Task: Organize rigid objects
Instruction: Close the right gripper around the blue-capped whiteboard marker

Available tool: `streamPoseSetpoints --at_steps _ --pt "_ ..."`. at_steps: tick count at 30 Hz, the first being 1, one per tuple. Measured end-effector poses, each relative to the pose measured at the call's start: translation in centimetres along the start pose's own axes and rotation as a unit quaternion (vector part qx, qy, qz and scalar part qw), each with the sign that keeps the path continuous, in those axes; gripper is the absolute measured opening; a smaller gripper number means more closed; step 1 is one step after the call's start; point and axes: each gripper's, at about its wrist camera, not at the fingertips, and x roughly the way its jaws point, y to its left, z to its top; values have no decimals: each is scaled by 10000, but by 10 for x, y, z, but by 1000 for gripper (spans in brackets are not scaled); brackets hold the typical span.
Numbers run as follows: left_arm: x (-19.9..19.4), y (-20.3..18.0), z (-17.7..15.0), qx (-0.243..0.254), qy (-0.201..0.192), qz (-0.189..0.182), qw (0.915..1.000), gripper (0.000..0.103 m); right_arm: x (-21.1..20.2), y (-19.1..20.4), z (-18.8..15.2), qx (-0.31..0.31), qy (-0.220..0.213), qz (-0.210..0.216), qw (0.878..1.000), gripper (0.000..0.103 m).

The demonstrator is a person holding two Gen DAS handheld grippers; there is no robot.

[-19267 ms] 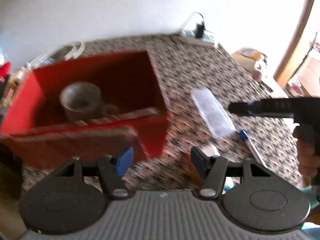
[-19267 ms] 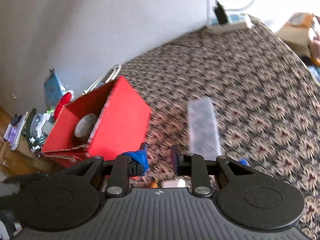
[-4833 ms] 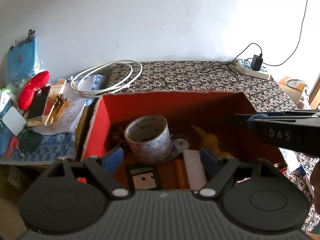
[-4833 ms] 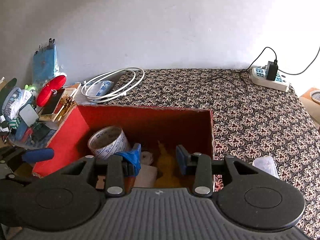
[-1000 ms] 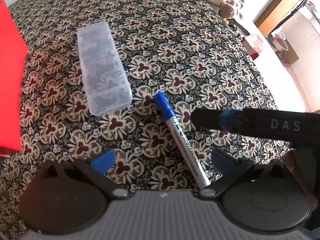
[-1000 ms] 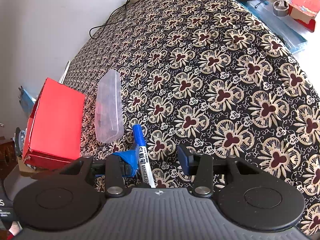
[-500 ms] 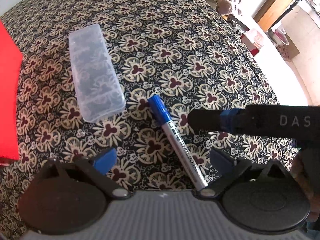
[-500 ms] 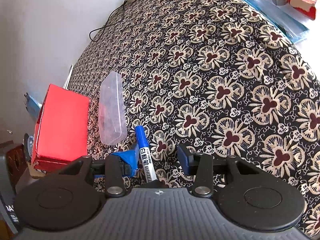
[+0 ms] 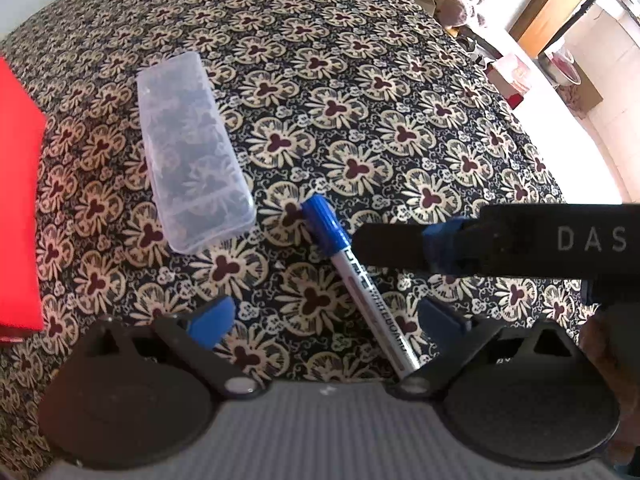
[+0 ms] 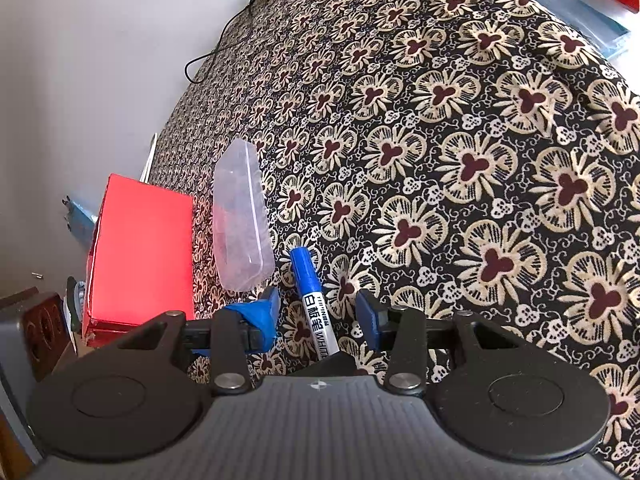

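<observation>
- Whiteboard marker [image 10: 314, 300], blue cap, silver barrel with print, lies flat on the floral-patterned cloth [image 10: 460, 128] covering the bench. Cap end points toward 12 o'clock in the right wrist view.
- Right hand-held gripper [image 10: 318, 312] is down over the marker: jaws parted, one blue-padded finger on each side of the barrel, gaps visible on both sides, nothing gripped.
- In the left wrist view the right hand-held gripper's finger reaches in from 3 o'clock and crosses the marker [image 9: 356, 280] just below the cap.
- Left hand-held gripper [image 9: 326, 318] is wide open and empty; the marker's tail end lies near its right finger.
- Clear plastic case [image 10: 240, 216] lies at 11 o'clock from the marker, just beside the cap, apart from it.
- Red box [image 10: 140, 256] stands at 9 o'clock, beyond the case.
- Black cable [image 10: 216, 50] trails at 12 o'clock near the wall.
</observation>
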Motion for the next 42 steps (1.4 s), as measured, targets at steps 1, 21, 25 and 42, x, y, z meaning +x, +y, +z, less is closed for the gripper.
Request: streamPoseSetpoints --at_steps 1,21,25,42 --pt "0 0 0 11 -2 22 10000 98 0 1 0 -33 4 -10 10000 27" --pt "-6 2 -3 265 -140 209 9993 59 10 5 -1 -141 233 145 9995 25" --pt "-7 1 -4 259 -160 234 9993 54 9 7 -1 -188 250 143 9994 25" --pt "-17 16 -8 14 -264 111 9996 15 27 27 -9 -379 355 142 9985 25"
